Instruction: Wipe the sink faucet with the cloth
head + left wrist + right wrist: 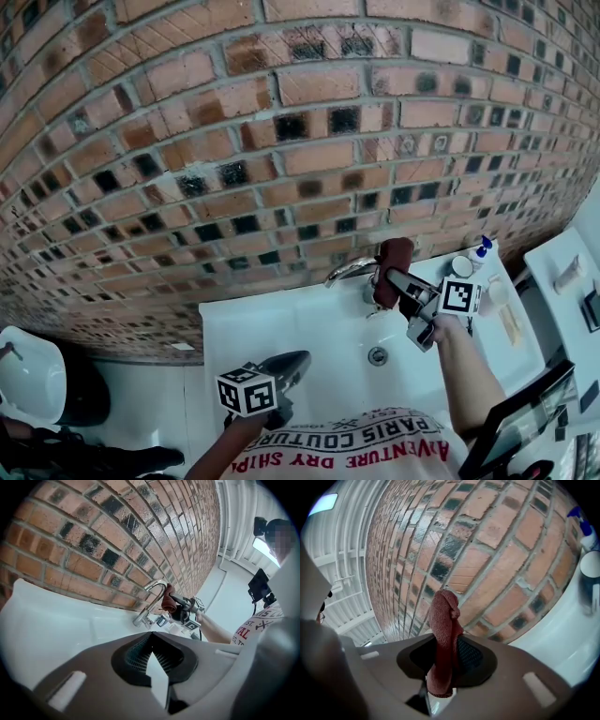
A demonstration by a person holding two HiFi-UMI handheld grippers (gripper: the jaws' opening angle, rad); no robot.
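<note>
Faucet: chrome, its spout is arching leftward.
Cloth: dark red, bunched upright; your right gripper is pinching it beside the faucet.

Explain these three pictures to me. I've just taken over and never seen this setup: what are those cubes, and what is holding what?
There is no robot: a person holds a two-jaw tool in each hand, and the marker cubes are part of those. One picture comes from a camera on the person's head, looking down at a white sink against a brick wall. The other two cameras ride on the tools. The right tool is clamped on a dark red cloth, held at the faucet. The left tool is shut and empty, near the sink's front edge.
</note>
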